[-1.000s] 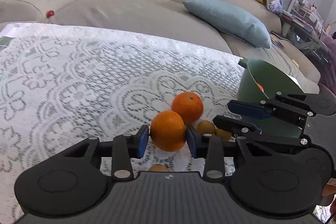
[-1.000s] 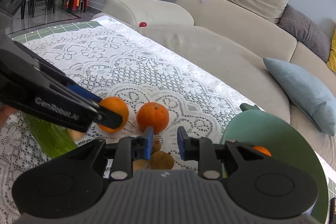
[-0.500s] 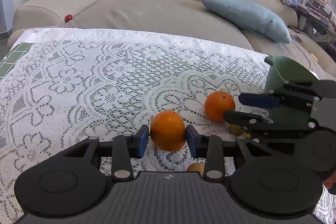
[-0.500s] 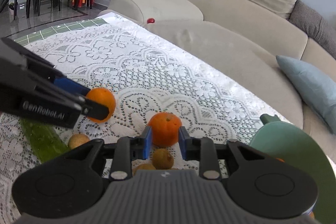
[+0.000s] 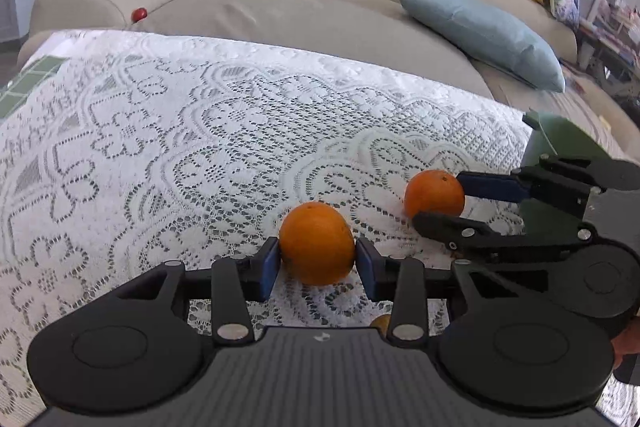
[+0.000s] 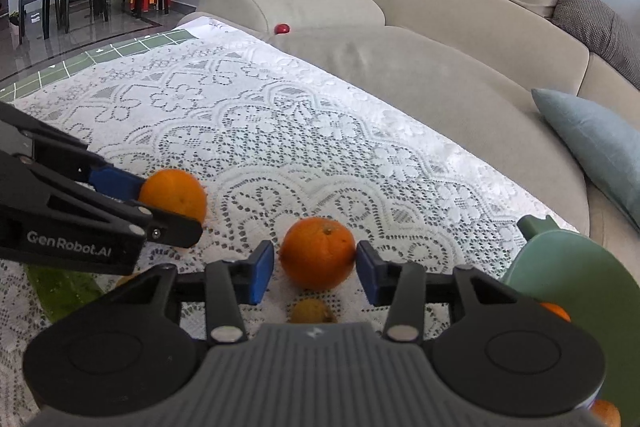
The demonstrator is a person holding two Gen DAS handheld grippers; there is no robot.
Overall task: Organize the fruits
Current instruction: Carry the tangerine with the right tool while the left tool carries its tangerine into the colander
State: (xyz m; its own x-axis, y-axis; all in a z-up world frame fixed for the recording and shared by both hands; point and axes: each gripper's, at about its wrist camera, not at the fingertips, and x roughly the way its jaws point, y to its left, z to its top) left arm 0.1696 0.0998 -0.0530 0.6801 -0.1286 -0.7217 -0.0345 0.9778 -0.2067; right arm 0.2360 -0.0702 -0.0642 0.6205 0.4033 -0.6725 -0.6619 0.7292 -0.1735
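Jaws: my left gripper (image 5: 316, 263) clamps one orange (image 5: 316, 244) on the lace tablecloth (image 5: 160, 147), my right gripper (image 6: 315, 269), just widened, straddles another orange (image 6: 317, 253) ungripped; firm, round, rollable, so I pinch across the widest part.

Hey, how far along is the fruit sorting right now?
Done: a bowled orange sits in the green bowl. In hand: left gripper clamps the first orange; right gripper: jaws have just been opening around the second orange. Left: both these, plus the small brown fruit.
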